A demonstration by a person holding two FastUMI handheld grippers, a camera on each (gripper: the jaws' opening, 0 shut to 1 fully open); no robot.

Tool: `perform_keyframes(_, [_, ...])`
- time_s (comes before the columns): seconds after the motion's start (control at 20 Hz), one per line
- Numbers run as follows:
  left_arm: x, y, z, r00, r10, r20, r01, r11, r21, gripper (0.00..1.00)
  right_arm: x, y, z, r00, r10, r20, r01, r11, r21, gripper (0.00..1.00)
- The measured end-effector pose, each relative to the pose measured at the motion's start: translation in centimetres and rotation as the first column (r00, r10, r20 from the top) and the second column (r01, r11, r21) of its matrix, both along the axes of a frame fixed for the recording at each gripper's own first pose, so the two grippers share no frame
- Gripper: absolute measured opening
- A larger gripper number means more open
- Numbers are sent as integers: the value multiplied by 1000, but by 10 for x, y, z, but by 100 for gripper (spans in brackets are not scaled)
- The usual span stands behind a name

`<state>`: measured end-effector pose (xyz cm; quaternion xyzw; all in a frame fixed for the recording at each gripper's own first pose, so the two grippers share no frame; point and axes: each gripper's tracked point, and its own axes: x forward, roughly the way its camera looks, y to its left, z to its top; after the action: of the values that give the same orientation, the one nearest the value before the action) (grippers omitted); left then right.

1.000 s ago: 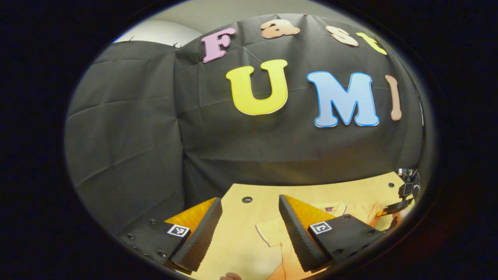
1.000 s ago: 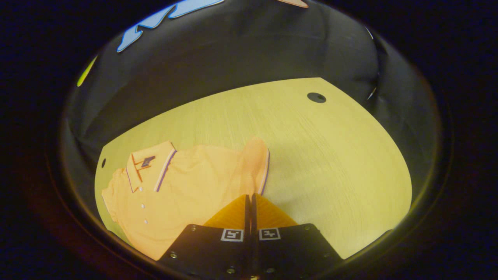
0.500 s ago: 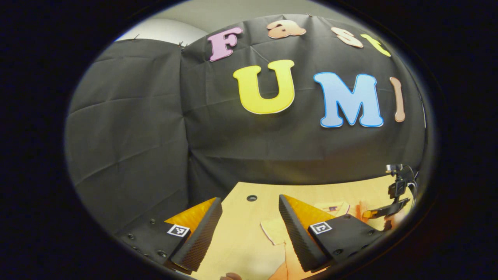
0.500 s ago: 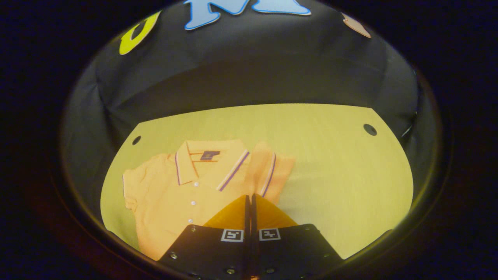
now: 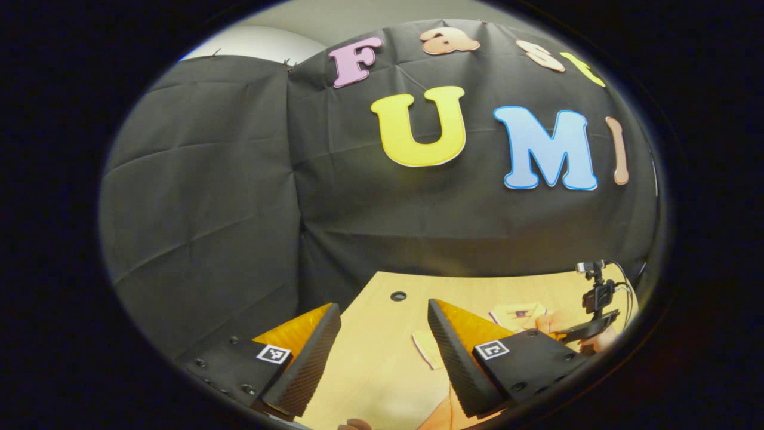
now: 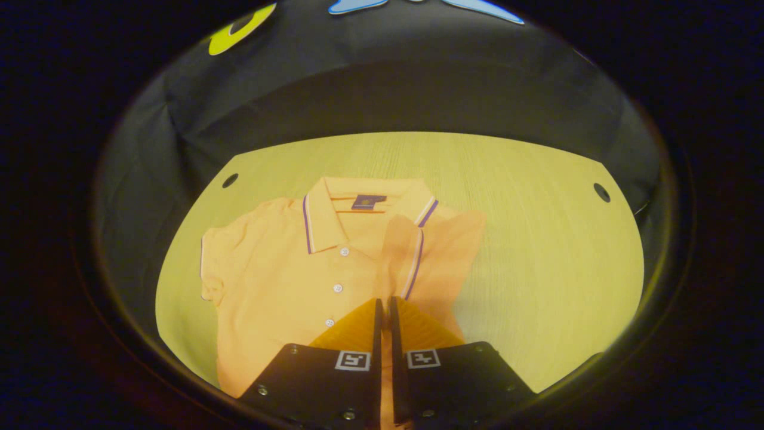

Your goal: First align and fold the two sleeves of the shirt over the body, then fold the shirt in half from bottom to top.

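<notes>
An orange polo shirt (image 6: 286,280) lies front up on the wooden table (image 6: 537,239), collar (image 6: 364,209) toward the far edge. Its right sleeve (image 6: 418,263), with a striped cuff, is lifted and laid partly over the chest. My right gripper (image 6: 384,301) is shut on that sleeve's cloth, jaws almost touching. The other sleeve (image 6: 221,269) lies flat, spread outward. In the left gripper view, my left gripper (image 5: 382,310) hangs open above the table (image 5: 370,358), close to that flat sleeve (image 5: 425,349), holding nothing. The right gripper (image 5: 573,334) is seen farther off over the shirt.
The black cloth wall runs close behind the table's far edge. Round holes sit near the far corners of the tabletop (image 6: 601,192) (image 6: 230,180) (image 5: 398,296). Bare wood stretches to the right of the shirt (image 6: 567,286).
My right gripper has carried the right sleeve inward over the chest, and its view now faces the shirt squarely. The left gripper stayed open and drifted slightly.
</notes>
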<state>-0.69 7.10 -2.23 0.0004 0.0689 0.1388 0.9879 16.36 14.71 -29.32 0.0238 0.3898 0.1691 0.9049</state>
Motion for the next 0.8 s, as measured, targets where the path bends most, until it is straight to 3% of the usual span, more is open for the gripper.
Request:
perform_keyframes(0.15, [2, -1, -6, 1000, -4, -11, 4, 1000, -9, 97, -2, 3, 7, 1000, -5, -2, 5, 999, 32, 14])
perform_keyframes(0.2, [2, -1, -7, 1000, -8, -13, 8, 1000, -15, 97, -1, 1, 9, 1000, -14, -1, 14, 1000, 28, 31])
perform_keyframes(0.25, [4, -2, -9, 1000, -15, -16, 15, 1000, -21, 97, -1, -3, 10, 1000, -23, 6, 23, 999, 23, 36])
perform_keyframes(0.55, [31, -10, -45, 994, -80, -72, 75, 995, -60, 97, -8, -10, 39, 997, -49, 61, 46, 998, 51, 37])
perform_keyframes(0.8, [75, -32, -110, 973, -152, -174, 137, 986, -93, 96, -30, -20, 86, 989, -75, 125, 61, 992, 110, 37])
